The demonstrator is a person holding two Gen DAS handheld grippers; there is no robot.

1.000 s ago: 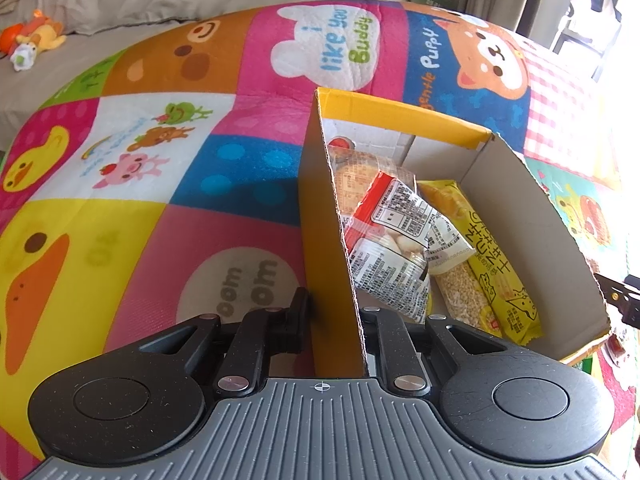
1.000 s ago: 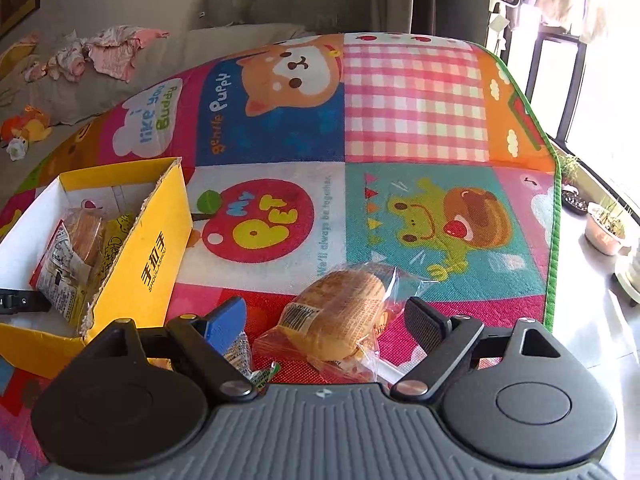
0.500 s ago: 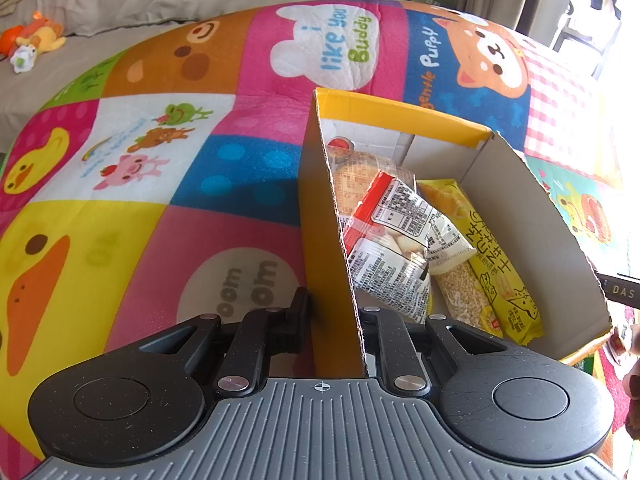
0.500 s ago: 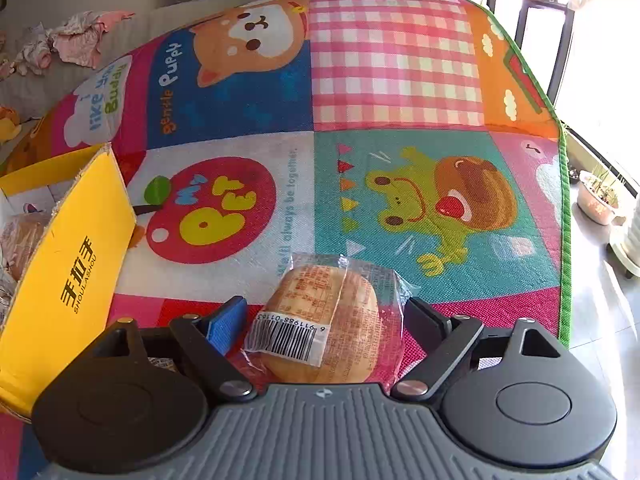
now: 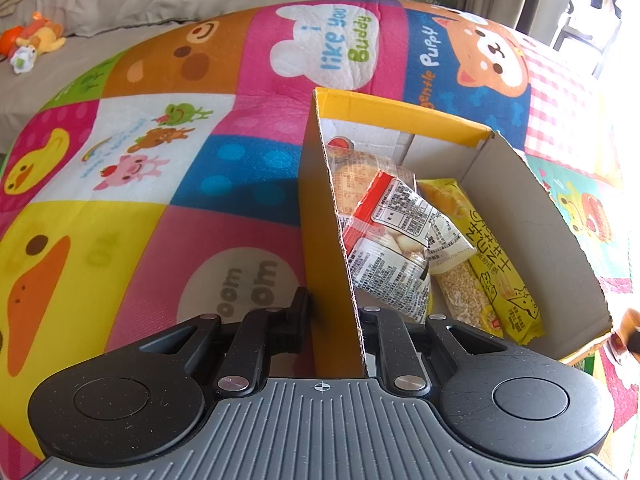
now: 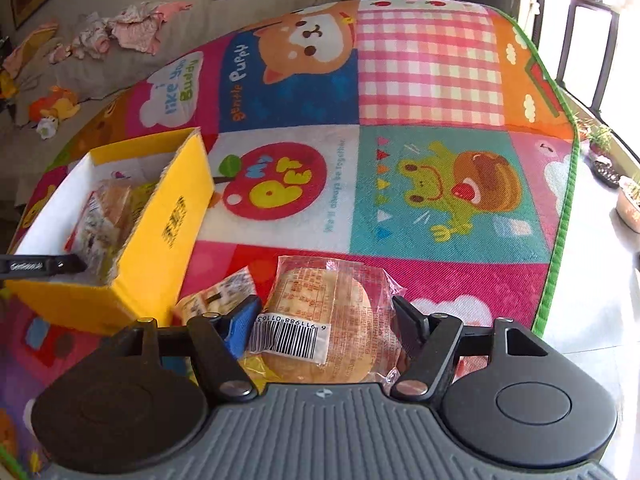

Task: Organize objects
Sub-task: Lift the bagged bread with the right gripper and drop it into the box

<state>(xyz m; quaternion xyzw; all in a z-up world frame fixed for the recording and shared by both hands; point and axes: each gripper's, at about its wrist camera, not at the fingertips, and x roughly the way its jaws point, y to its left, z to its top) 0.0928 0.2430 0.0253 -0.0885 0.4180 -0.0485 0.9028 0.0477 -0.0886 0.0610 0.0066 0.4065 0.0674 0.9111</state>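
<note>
A yellow cardboard box (image 5: 516,184) (image 6: 176,220) stands on the colourful play mat (image 5: 160,184). It holds several snack packets (image 5: 400,240). My left gripper (image 5: 334,316) is shut on the box's near left wall. My right gripper (image 6: 326,320) is shut on a wrapped round bread packet (image 6: 324,320) with a barcode label, held above the mat to the right of the box. Another small snack packet (image 6: 218,298) lies on the mat beside the box's near corner.
A grey sofa (image 6: 100,64) with clothes and a plush toy (image 6: 56,108) lies beyond the mat. The mat's green edge (image 6: 560,216) runs along the right, with floor and potted plants (image 6: 630,204) past it.
My right gripper has closed on the bread packet and lifted it, and it has swung back toward the box. My left gripper has kept its hold on the box wall.
</note>
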